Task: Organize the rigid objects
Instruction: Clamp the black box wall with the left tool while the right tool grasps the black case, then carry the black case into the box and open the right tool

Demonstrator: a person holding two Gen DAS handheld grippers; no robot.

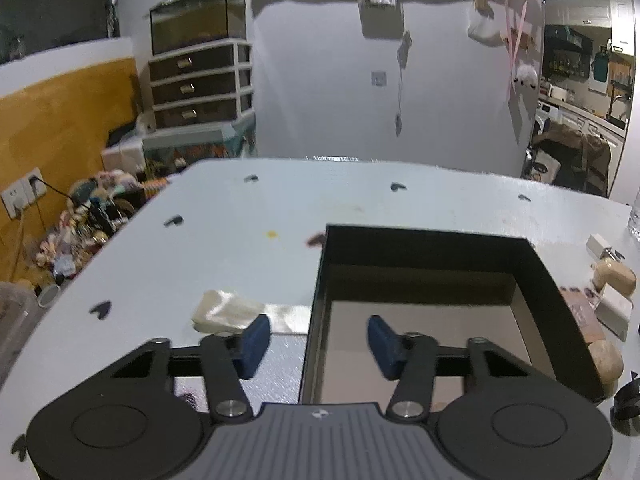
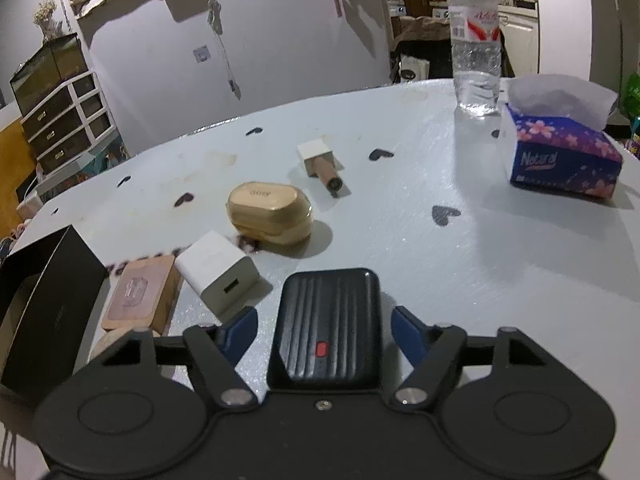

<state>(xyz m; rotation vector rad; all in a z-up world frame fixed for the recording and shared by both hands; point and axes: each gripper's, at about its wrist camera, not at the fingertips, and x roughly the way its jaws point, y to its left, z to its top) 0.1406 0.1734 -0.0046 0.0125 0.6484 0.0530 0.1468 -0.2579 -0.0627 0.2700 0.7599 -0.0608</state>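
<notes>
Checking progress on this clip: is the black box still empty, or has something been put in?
Empty as far as visible: the left wrist view shows only bare floor inside the black box; its near corner is hidden by the gripper.

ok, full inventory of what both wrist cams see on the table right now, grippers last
black box: 1, open, nothing visible inside; left of the small items
black ribbed case: 1, red button; between the right jaws, pads not touching
white charger: 1, beside the wooden block
wooden block: 1, tan, against the box
gold case: 1, mid-table
white-capped brown tube: 1, lying behind the gold case
water bottle: 1, clear, upright at the far edge
tissue pack: 1, blue floral, far right
crumpled wrapper: 1, pale, left of the box
table: 1, white, dark heart marks
left gripper: open, straddling the box's left wall
right gripper: open
</notes>
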